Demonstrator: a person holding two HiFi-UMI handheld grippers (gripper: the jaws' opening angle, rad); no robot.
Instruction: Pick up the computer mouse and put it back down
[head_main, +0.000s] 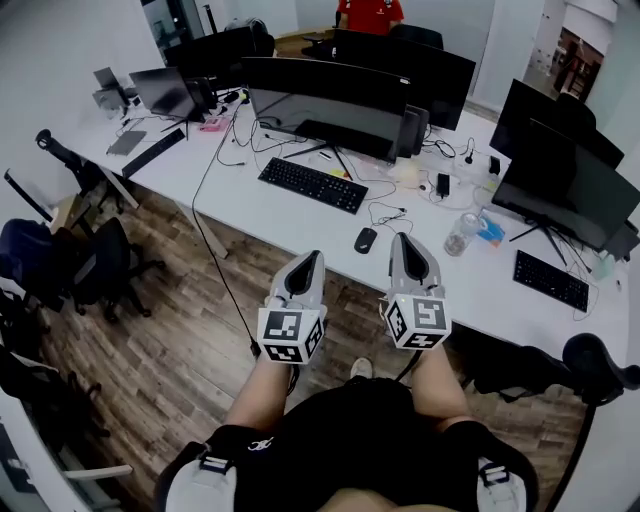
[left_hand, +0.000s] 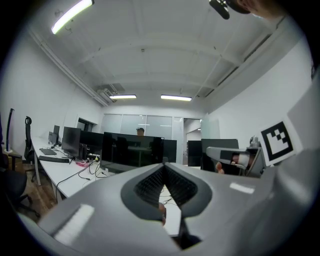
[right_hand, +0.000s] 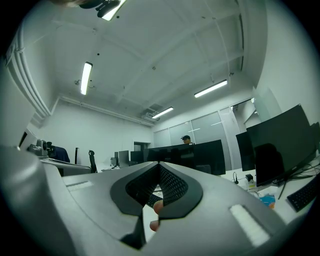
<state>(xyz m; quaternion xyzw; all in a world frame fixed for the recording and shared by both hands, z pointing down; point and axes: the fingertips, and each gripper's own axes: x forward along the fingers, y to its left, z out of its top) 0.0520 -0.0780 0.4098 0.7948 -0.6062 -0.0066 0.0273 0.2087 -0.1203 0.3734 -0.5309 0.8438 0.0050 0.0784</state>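
Both tongs are shut with nothing between their ribbed black pads. The left gripper and right gripper, each a grey plastic wedge, point forward side by side toward the near edge of the long white desk, which is smooth and matte. On the desk stands a wide curved monitor in glossy black, with a flat black keyboard before it and a clear plastic bottle off to the right. The computer mouse is a small, dark, rounded oval. It lies on the desk between the two sets of tips and closer to the right gripper, just to its left. Its long axis runs away from the person, leaning slightly right at the far end. I judge the right gripper has the shorter reach, and its jaws must part first.
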